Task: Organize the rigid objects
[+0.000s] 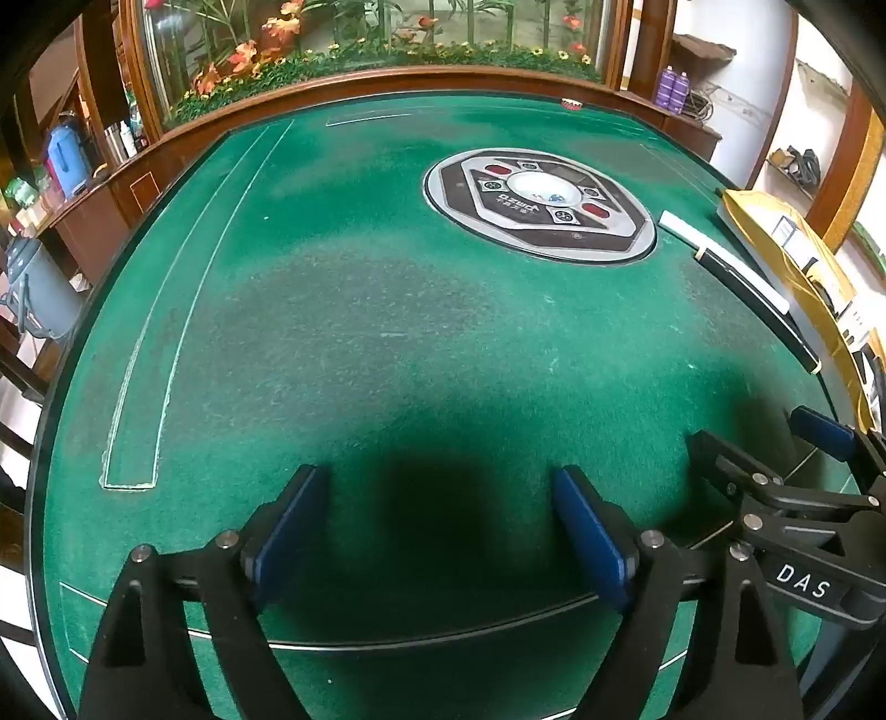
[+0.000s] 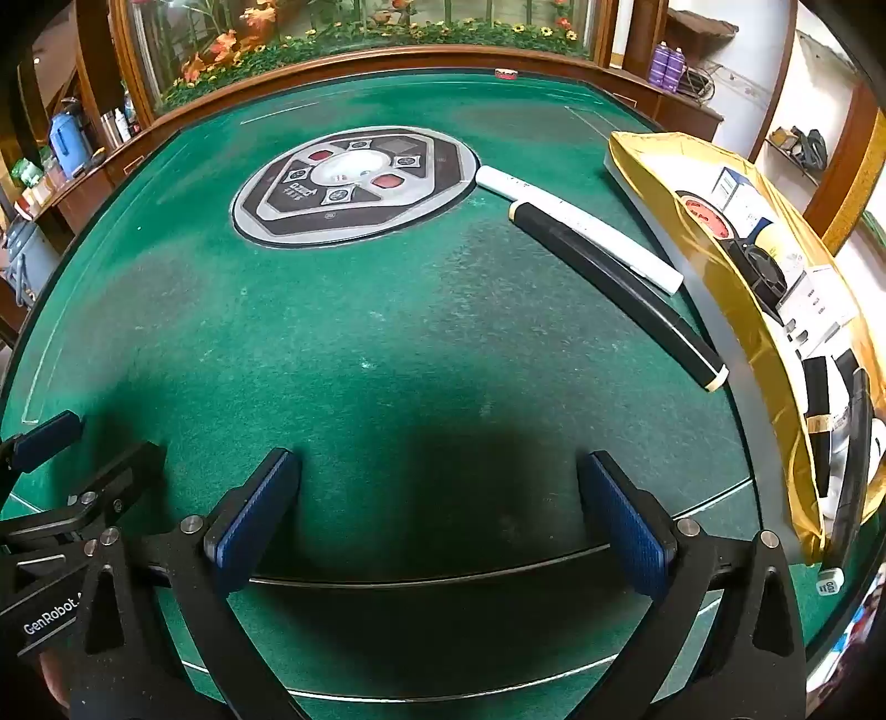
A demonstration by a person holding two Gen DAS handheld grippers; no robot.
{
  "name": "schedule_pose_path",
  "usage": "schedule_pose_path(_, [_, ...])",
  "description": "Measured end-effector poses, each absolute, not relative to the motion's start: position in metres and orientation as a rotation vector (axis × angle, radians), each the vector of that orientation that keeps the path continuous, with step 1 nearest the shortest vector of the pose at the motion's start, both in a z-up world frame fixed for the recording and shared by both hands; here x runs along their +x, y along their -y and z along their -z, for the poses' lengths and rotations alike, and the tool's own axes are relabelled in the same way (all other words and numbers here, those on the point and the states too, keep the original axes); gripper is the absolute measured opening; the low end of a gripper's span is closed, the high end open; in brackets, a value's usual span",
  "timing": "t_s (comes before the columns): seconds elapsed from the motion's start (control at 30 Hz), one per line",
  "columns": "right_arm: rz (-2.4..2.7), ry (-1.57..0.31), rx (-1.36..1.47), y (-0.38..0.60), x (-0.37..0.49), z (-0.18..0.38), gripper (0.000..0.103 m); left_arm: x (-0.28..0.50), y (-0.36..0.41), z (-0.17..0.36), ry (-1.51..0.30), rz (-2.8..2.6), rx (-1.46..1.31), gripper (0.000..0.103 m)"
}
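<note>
Two long bars lie side by side on the green felt table [image 2: 343,343] at the right: a white bar [image 2: 576,227] and a black bar [image 2: 614,282] with pale end caps. In the left wrist view the white bar [image 1: 720,255] and the black bar [image 1: 758,304] sit far right. A gold-lined box [image 2: 720,277] just beyond them holds small boxes and a black fan. My left gripper [image 1: 437,526] is open over bare felt near the front edge. My right gripper [image 2: 437,509] is open too, empty, well short of the bars.
A round grey control panel [image 2: 354,188] is set into the table's middle. A wooden rail and a planter of flowers [image 2: 360,33] close the far side. A small white tile [image 2: 829,581] lies at the front right corner. Each gripper shows at the other view's edge.
</note>
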State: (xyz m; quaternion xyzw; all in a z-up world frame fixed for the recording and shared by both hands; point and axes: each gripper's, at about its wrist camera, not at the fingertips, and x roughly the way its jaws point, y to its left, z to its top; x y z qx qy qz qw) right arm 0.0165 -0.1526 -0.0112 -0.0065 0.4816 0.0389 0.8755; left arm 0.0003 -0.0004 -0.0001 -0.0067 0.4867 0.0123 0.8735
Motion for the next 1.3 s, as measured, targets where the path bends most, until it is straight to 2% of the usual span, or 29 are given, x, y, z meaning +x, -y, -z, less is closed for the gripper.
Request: schedule_pose_path(1.3, [-0.074, -1.009, -0.022, 0.1548, 0.0178, 0.0102, 0.103, 0.0021, -0.0005, 0.0023, -1.009, -0.018, -0.024, 0.087])
